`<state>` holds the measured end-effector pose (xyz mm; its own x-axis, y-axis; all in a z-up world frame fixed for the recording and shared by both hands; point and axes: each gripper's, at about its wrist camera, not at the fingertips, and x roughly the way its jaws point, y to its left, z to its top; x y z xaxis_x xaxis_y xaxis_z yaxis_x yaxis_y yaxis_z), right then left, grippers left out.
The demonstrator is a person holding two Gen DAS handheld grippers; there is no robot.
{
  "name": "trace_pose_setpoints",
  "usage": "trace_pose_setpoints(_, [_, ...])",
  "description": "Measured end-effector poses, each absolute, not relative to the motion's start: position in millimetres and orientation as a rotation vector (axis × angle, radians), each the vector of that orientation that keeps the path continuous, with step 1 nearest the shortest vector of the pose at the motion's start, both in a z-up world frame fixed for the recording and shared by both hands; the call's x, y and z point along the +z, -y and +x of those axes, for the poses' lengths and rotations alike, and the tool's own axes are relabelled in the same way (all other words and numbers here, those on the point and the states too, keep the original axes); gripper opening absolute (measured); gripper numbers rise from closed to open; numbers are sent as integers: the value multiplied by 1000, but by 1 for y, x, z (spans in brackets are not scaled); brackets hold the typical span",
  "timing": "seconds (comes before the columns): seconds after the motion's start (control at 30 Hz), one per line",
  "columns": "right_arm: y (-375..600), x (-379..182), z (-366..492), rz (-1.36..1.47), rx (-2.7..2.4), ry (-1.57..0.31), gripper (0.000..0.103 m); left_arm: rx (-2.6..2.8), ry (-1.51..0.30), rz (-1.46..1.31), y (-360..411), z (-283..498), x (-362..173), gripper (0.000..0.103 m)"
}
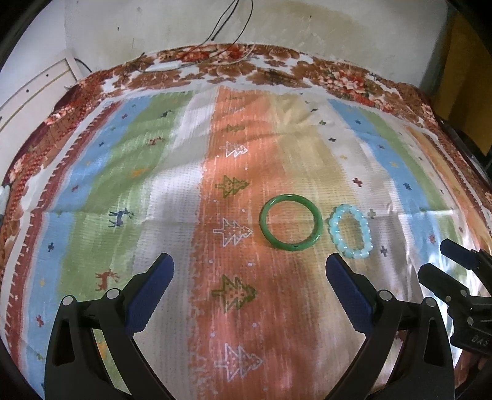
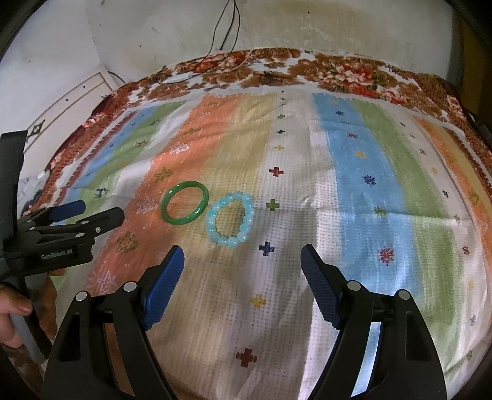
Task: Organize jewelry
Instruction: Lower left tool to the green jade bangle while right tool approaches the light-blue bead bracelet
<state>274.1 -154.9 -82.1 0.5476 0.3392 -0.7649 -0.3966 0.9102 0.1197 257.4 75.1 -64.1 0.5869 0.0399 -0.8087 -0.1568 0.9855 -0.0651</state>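
Note:
A green bangle (image 1: pixel 290 222) lies flat on the striped cloth, with a pale blue beaded bracelet (image 1: pixel 350 231) just to its right, nearly touching. Both show in the right wrist view too, the bangle (image 2: pixel 184 207) left of the beaded bracelet (image 2: pixel 230 219). My left gripper (image 1: pixel 249 267) is open and empty, just short of the bangle. My right gripper (image 2: pixel 243 257) is open and empty, just short of the beaded bracelet. Each gripper shows at the edge of the other's view, the right one (image 1: pixel 430 261) and the left one (image 2: pixel 101 209).
The striped cloth (image 1: pixel 123 172) with tree and deer motifs covers a bed with a floral border (image 1: pixel 215 61). A stained wall (image 2: pixel 307 24) with hanging cables stands behind. A white board (image 1: pixel 37 86) leans at the left. A hand (image 2: pixel 12 314) holds the left gripper.

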Motion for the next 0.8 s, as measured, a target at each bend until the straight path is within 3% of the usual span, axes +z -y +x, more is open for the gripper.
trace_pose_setpoints(0.8, [146,-116,324,-39,427,-966,78,117,-1004,-146,-83,306,-102,97])
